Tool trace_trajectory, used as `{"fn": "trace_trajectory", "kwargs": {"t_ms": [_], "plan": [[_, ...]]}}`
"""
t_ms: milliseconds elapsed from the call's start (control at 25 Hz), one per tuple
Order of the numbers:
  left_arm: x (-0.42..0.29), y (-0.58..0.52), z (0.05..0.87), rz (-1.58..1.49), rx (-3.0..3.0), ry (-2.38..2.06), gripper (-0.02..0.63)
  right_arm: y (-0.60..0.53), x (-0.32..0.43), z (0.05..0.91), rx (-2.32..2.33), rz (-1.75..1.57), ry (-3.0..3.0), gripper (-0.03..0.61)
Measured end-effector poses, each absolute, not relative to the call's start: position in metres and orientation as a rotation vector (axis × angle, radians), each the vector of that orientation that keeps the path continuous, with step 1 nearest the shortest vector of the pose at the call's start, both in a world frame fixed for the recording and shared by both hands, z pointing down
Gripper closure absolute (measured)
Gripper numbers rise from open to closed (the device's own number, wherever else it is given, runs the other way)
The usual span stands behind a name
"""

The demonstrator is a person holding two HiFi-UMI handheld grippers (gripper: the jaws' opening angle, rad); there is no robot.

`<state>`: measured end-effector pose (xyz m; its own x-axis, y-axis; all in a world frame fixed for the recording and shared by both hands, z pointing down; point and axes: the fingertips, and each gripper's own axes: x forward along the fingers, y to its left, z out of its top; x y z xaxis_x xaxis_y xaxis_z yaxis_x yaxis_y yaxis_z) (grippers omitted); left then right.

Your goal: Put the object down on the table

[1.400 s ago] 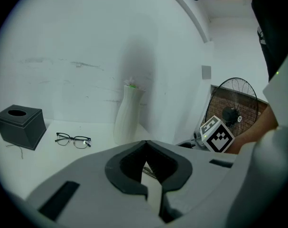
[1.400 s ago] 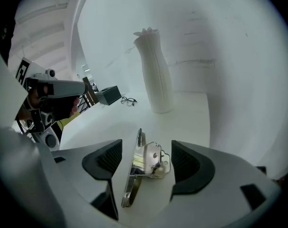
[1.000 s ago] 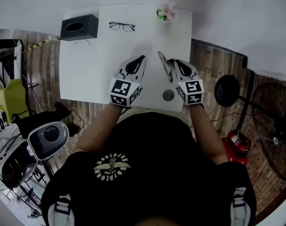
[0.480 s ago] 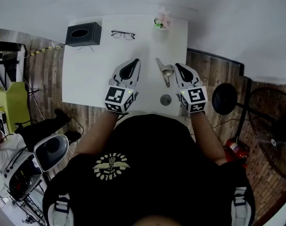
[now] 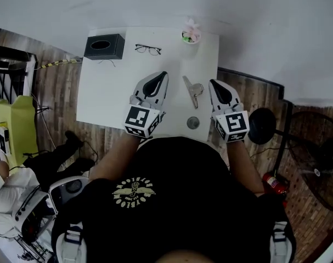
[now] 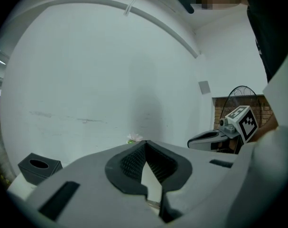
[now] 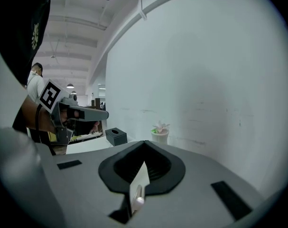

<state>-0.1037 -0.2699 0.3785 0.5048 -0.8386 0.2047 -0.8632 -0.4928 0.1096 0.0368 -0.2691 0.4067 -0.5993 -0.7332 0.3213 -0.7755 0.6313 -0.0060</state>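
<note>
A silver metal object [image 5: 192, 89] lies on the white table [image 5: 108, 92], between my two grippers and free of both. My right gripper [image 5: 212, 83] hovers just right of it, a small gap away, with its jaws shut and empty. In the right gripper view the jaws [image 7: 144, 142] meet at the tips. My left gripper [image 5: 164, 74] hangs over the table to the object's left, also shut with nothing in it, and its tips touch in its own view [image 6: 144, 142].
A black tissue box [image 5: 104, 46], a pair of glasses [image 5: 148, 49] and a small potted plant [image 5: 191, 34] stand along the table's far edge by the white wall. A round grey disc [image 5: 193, 123] sits near the front edge. A fan [image 5: 320, 152] stands on the floor to the right.
My right gripper has drawn off to the right of the silver object, which stays lying on the table. The left gripper has barely moved.
</note>
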Motion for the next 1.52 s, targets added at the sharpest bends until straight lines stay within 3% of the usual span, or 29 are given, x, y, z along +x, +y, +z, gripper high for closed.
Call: {"fn": "trace_trajectory", "kwargs": {"t_ms": [720, 1520], "plan": [[-0.124, -0.269, 0.293, 0.117, 2.604, -1.647, 0.606, -0.278, 0.067, 0.297, 1.329, -0.006, -2.642, 0.577], [-0.168, -0.242, 0.264, 0.103, 2.676, -1.644, 0.606, -0.26, 0.057, 0.275, 1.512, 0.022, -2.584, 0.577]]}}
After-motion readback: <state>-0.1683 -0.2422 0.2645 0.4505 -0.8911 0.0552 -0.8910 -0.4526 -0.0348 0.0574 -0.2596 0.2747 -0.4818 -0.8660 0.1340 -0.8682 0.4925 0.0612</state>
